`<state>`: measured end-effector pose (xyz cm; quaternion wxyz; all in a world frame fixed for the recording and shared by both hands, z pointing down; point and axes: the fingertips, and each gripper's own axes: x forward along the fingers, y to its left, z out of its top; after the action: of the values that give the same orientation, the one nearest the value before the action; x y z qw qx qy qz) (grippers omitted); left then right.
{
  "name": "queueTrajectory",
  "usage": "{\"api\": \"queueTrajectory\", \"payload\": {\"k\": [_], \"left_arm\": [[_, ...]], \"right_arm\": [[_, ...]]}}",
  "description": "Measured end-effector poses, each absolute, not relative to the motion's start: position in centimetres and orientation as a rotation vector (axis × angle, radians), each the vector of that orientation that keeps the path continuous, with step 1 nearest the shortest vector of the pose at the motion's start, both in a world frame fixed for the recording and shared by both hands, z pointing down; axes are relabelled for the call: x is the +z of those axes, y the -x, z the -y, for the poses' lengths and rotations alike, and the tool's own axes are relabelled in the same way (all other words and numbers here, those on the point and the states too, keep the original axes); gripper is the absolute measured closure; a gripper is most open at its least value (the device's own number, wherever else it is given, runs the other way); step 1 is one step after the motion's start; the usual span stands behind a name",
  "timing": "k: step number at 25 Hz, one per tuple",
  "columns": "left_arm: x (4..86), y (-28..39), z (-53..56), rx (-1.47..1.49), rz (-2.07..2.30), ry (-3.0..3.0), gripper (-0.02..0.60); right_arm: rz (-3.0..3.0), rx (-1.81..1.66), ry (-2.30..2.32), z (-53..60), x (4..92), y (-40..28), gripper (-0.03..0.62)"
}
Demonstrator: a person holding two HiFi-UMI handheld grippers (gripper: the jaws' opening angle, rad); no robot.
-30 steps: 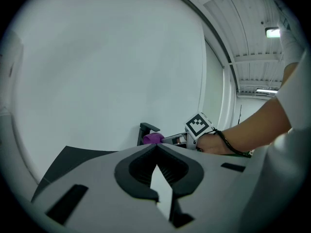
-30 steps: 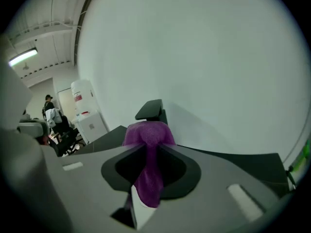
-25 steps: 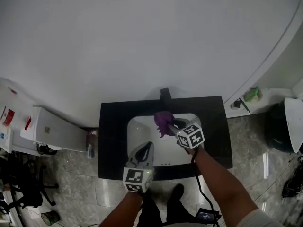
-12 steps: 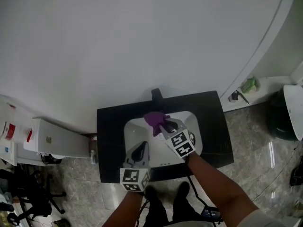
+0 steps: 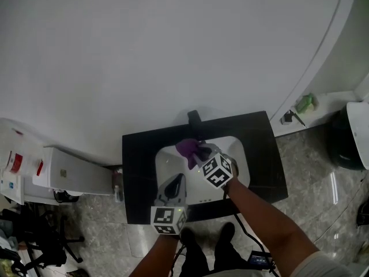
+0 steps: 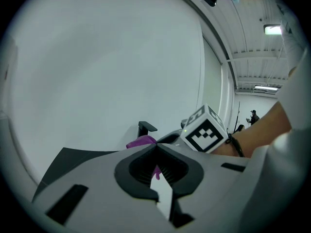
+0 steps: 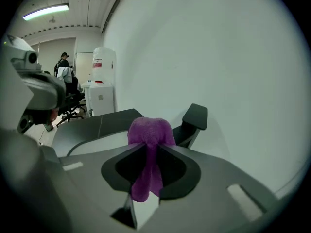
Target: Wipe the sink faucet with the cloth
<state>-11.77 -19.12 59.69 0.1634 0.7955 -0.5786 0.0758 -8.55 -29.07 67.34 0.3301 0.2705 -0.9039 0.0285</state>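
Observation:
A purple cloth point(image 5: 187, 149) is bunched between the jaws of my right gripper point(image 5: 199, 153), which is shut on it over the back of the white sink point(image 5: 167, 161). In the right gripper view the cloth point(image 7: 148, 152) hangs from the jaw tips just short of the black faucet point(image 7: 193, 122). The faucet point(image 5: 194, 119) stands at the back edge of the black counter point(image 5: 138, 172). My left gripper point(image 5: 173, 187) hovers over the sink's front, jaws shut on nothing. From the left gripper view the faucet point(image 6: 145, 128), cloth point(image 6: 141, 141) and right gripper's marker cube point(image 6: 205, 130) lie ahead.
A white wall rises right behind the faucet. A white cabinet point(image 5: 69, 172) stands left of the counter, with a water dispenser point(image 7: 102, 83) beyond. At the right is a ledge with a green item point(image 5: 304, 104). My feet point(image 5: 202, 241) are on the tiled floor.
My right gripper has carried the cloth a little left and closer to the faucet, then shifted slightly. The left gripper has stayed over the sink's front.

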Motion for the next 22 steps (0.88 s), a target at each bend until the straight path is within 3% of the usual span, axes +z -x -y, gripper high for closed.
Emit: {"api": "queueTrajectory", "payload": {"k": [7,22], "left_arm": [[59.8,11.2,20.1,0.223,1.649,-2.278,0.577],[50.0,10.3,19.9,0.097,1.806,-2.292,0.577]], "right_arm": [[2.452,0.188,-0.846,27.6,67.8,5.2,0.52],[2.581,0.296,-1.294,21.9,53.9,-2.2,0.52]]}}
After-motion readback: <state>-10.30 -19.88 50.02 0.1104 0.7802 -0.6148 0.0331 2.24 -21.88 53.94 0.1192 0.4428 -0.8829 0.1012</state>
